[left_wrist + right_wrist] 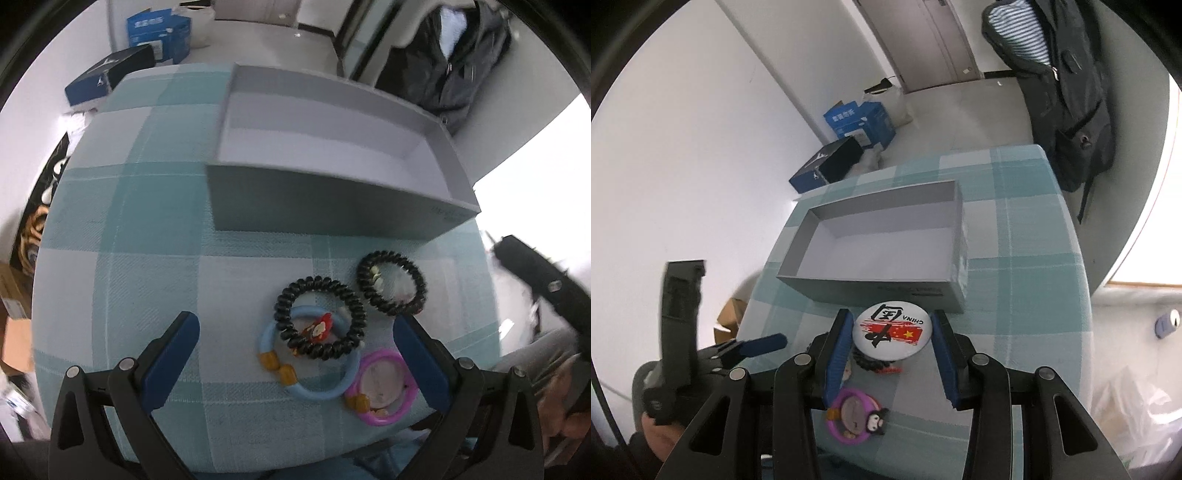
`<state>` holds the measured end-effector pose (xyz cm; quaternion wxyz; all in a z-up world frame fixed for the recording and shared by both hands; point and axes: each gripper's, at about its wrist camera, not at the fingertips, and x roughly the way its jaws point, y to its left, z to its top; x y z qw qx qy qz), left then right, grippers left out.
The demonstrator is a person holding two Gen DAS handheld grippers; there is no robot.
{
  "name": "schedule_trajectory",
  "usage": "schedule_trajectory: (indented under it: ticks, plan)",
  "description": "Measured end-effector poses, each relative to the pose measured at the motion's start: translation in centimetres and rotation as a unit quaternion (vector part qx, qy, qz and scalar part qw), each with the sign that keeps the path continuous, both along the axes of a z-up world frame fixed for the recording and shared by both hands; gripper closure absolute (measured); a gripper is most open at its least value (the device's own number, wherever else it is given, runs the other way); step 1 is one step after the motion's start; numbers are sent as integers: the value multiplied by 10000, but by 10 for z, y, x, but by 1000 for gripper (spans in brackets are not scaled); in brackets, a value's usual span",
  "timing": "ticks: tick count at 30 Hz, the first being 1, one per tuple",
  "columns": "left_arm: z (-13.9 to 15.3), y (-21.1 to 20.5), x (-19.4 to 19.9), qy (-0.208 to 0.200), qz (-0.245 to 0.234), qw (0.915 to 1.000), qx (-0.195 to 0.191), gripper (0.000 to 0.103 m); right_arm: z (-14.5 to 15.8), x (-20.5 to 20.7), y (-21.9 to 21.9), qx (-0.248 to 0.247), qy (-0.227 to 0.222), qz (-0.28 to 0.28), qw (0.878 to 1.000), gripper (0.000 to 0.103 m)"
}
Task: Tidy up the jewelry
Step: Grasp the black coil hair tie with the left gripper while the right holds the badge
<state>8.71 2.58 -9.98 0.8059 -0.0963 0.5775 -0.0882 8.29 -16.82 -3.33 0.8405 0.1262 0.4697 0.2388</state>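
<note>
My right gripper point(892, 328) is shut on a round white badge point(890, 334) printed with a red flag and "CHINA", held above the table just in front of the open grey box point(879, 291). My left gripper point(295, 325) stands open over the checked cloth. Beneath it lie a black spiral hair tie point(319, 317) overlapping a blue bracelet point(314, 391) with amber beads and a red charm point(317, 330). A second black spiral tie point(391, 282) lies nearer the box point(314, 206). A pink ring point(384, 384) point(849, 417) sits by the left gripper's right finger.
The round table wears a teal checked cloth point(129, 240). Blue cartons point(857, 122) and a dark shoebox point(827, 162) lie on the floor behind it. A dark backpack point(1067, 92) hangs at the far right. A person's hand point(653, 439) holds the left gripper's handle.
</note>
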Motion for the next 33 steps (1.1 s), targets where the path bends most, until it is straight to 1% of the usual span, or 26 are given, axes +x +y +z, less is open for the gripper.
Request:
schedule_trajectory:
  ticks: [1, 2, 3, 4, 8, 10, 11, 12, 15, 16, 18, 24, 28, 33]
  plan:
    - [-2, -1, 1, 47, -24, 10000, 5, 7, 0, 0, -2, 14, 13, -3, 10000, 61]
    - [-2, 0, 2, 58, -9, 10000, 34, 8, 0, 0, -4, 27, 12, -7, 10000, 61]
    - [0, 1, 1, 32, -34, 10000, 26, 15, 1, -1, -5, 52, 5, -7, 10000, 61]
    - [1, 1, 2, 28, -91, 10000, 27, 20, 2, -1, -6, 66, -7, -8, 10000, 61]
    - [4, 2, 1, -10, -142, 9998, 102, 27, 2, -2, -11, 136, -10, -29, 9999, 61]
    - [5, 1, 3, -26, -166, 9998, 131, 44, 2, -2, -13, 184, 20, -38, 9998, 61]
    - [7, 0, 3, -20, -180, 9998, 96, 49, 2, -2, -13, 197, 20, -37, 9998, 61]
    - [7, -4, 4, -11, -196, 9998, 32, 56, 3, -2, -13, 201, 15, -31, 9998, 61]
    - [9, -4, 4, 1, -208, 9998, -48, 58, 4, -2, -13, 205, -8, -6, 9998, 61]
    - [10, -3, 4, 6, -234, 9997, -82, 61, 4, -3, -13, 211, -12, -2, 9998, 61]
    - [11, 0, 4, -7, -229, 9997, -120, 64, 5, -3, -12, 213, -18, 2, 9998, 61]
    - [20, 5, -1, -83, -125, 9994, -308, 65, 6, -3, -11, 241, -48, 3, 9997, 61]
    - [36, 11, -9, -183, -123, 9987, -462, 65, 11, -3, -9, 342, -68, 35, 9994, 61]
    - [59, 17, -16, -415, -142, 9964, -721, 65, 24, -2, -7, 457, -166, 96, 9988, 61]
